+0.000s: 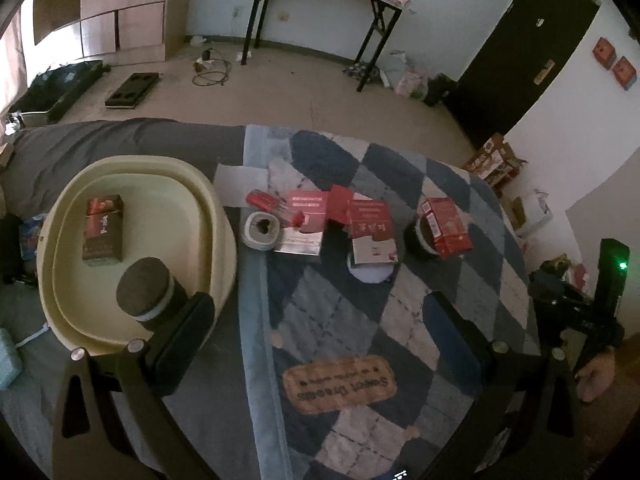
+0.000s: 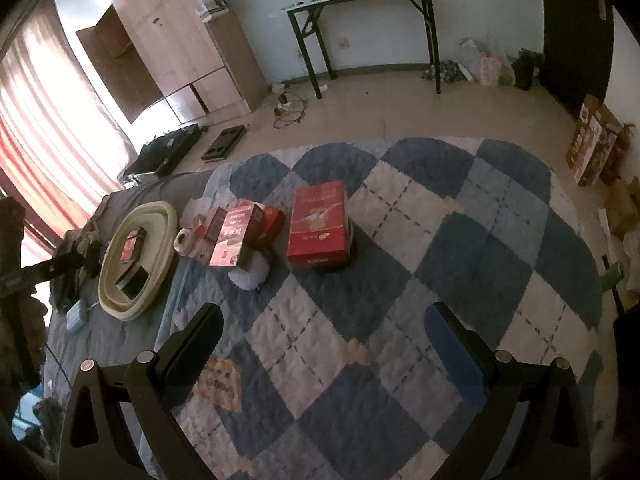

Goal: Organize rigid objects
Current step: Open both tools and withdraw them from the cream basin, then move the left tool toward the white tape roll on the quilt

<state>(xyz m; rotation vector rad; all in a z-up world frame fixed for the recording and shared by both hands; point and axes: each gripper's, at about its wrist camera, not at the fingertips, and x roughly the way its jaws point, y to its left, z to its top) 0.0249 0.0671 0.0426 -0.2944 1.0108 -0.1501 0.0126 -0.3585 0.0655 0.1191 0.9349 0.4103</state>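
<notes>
Far off the left finger of the left tongs (image 1: pixel 316 334), a cream oval tub (image 1: pixel 224 240) on grey bedding; inside it, a dark red carton (image 1: pixel 103 227) lying flat, well ahead of that finger. Nearer, a dark round jar (image 1: pixel 150 294) on its side in the tub, its base just beside or touching the left finger's tip, cannot tell which. Left tongs spread wide, nothing between the fingers. Straight ahead between those fingers, over the blue and white checked quilt (image 1: pixel 360 320), a clutter well beyond the tips: a white tape roll (image 1: pixel 261 230), flat red cartons (image 1: pixel 308 210), a red and white box (image 1: pixel 370 232) propped over a pale round thing. Ahead of the right finger, a red box (image 1: pixel 446 226) leaning on a dark cylinder (image 1: pixel 416 240). At far right, a hand (image 1: pixel 598 372) under the other black tool. From the right tongs (image 2: pixel 326 350), likewise gaping wide and empty above the quilt: tub far ahead to the left, red boxes clustered ahead of the left finger, one large red box (image 2: pixel 318 224) upright ahead, near the midline.
</notes>
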